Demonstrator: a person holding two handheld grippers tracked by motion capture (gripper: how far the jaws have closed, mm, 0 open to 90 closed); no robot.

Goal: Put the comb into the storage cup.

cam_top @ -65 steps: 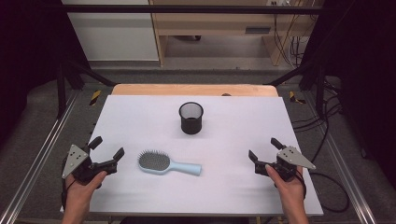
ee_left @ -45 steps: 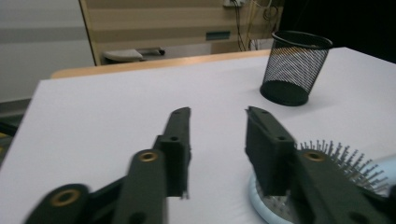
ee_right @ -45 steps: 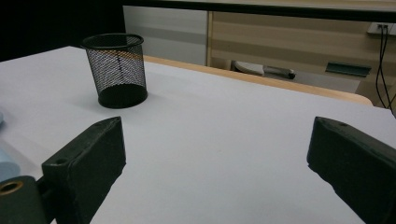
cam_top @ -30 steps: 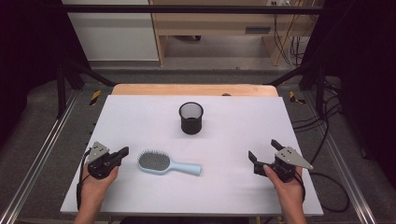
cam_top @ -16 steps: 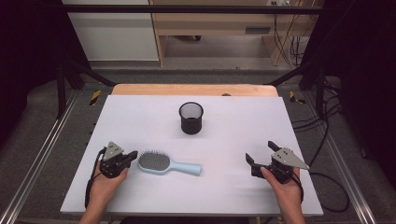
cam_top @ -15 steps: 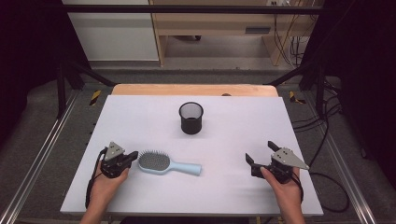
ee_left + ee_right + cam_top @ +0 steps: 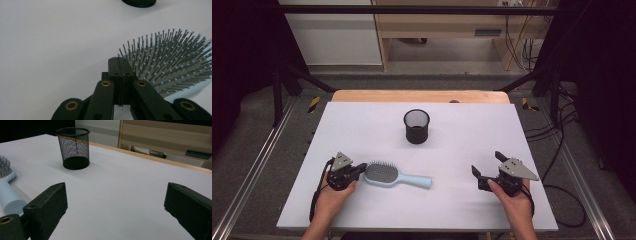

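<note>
Hairbrush [image 7: 396, 175] flat on table; left claw [image 7: 360, 169] closed beside head.

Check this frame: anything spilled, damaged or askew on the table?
Nothing stands out. The mesh cup stands upright, and the hairbrush lies flat, bristles up. The left hand-held gripper is shut at the brush head; the right hand-held gripper is open.

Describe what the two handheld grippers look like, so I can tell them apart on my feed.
Both are black two-jaw tools with a grey three-cornered plate on top. The left gripper shows brass-coloured pivot rivets on its linkage arms and trails a black cable. The right gripper has blocky matte-black jaws. The forearms are bare, no sleeves or gloves.
</note>
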